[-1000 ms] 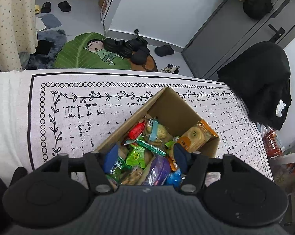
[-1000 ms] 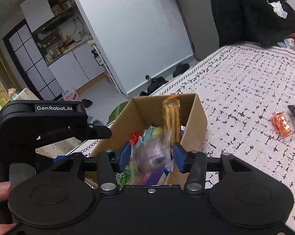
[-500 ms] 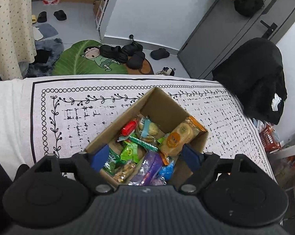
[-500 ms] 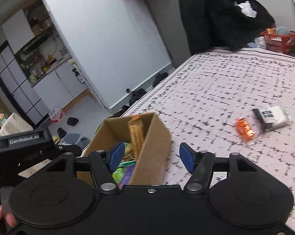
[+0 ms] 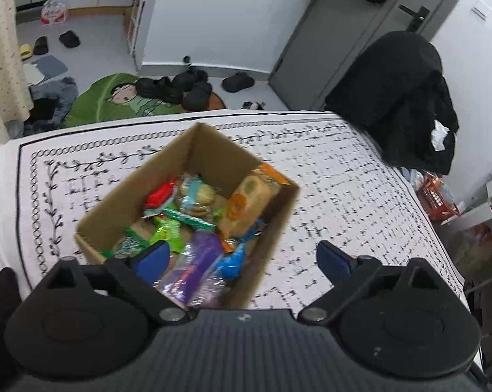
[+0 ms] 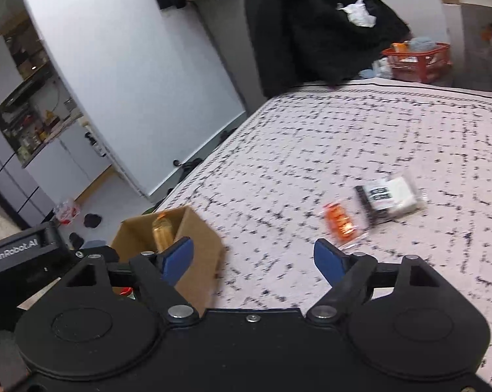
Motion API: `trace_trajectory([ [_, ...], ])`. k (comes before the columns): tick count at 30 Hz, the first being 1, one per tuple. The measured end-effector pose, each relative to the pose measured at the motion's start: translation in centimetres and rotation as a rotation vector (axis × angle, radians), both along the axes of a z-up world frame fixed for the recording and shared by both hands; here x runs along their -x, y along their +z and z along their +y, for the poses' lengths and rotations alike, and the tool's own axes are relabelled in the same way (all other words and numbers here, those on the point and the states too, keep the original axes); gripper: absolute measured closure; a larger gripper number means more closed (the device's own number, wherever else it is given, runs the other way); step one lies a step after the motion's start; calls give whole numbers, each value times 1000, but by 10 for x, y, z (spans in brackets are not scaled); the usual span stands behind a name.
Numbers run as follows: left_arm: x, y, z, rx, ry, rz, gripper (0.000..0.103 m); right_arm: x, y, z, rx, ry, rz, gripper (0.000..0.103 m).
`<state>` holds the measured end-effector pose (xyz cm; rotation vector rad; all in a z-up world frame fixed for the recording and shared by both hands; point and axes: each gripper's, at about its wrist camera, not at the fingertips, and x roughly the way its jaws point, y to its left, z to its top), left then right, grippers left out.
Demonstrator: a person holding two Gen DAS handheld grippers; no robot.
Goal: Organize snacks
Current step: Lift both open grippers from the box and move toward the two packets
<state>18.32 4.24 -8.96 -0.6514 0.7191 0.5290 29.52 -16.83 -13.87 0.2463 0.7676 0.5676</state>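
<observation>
Snacks are being seen piled in an open cardboard box (image 5: 210, 160) sitting at centre frame in the left wrist view, on a counter covered by a white cloth with black print (image 5: 344, 176). A tan biscuit pack (image 5: 246, 202) is leaning on the box's right wall, a red wrapper (image 5: 159, 194) is lying at upper left inside, green wrappers (image 5: 167, 233) at lower left, and a purple pack (image 5: 197, 263) and a blue wrapper (image 5: 231, 263) nearest the camera. The left hand-held gripper (image 5: 242, 258) is being opened, released, nothing pinched; its left pad is being seen over the box's near edge, its right pad over bare cloth.

In the right wrist view, the same box is being shown at lower left, partly hidden by the right hand-held gripper (image 6: 254, 258). That gripper is also being opened and is released, only bare cloth between the pads. Two snacks are lying loose on the cloth at centre right, blurred: an orange packet (image 6: 340, 223) and, just beside it to the upper right, a white-and-black packet (image 6: 389, 197). A black garment (image 6: 314, 23) is being seen draped at upper centre, a red basket (image 6: 416, 62) at upper right.
</observation>
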Motion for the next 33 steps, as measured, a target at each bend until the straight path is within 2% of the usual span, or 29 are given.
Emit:
trace_trajectory([
  [2, -6, 1, -7, -14, -12, -7, 0, -4, -1, -8, -5, -24, -1, 17],
  [8, -24, 3, -28, -42, -57, -24, 0, -17, -4, -28, 9, -90, -5, 11],
  [13, -40, -1, -42, -44, -90, -32, 0, -28, -9, -47, 30, -128, -8, 0],
  [17, -51, -7, -52, -8, -136, -33, 0, -35, -11, -60, 40, -171, -12, 0],
  [23, -70, -21, -68, 15, -172, 25, 0, -46, -18, -74, 43, -205, -11, 0],
  [30, -89, -32, -81, 22, -205, 20, 0, -61, -29, -86, 53, -245, 14, 0],
  [33, -100, -38, -83, 49, -217, 7, 3, -68, -35, -90, 55, -261, 26, 1],
])
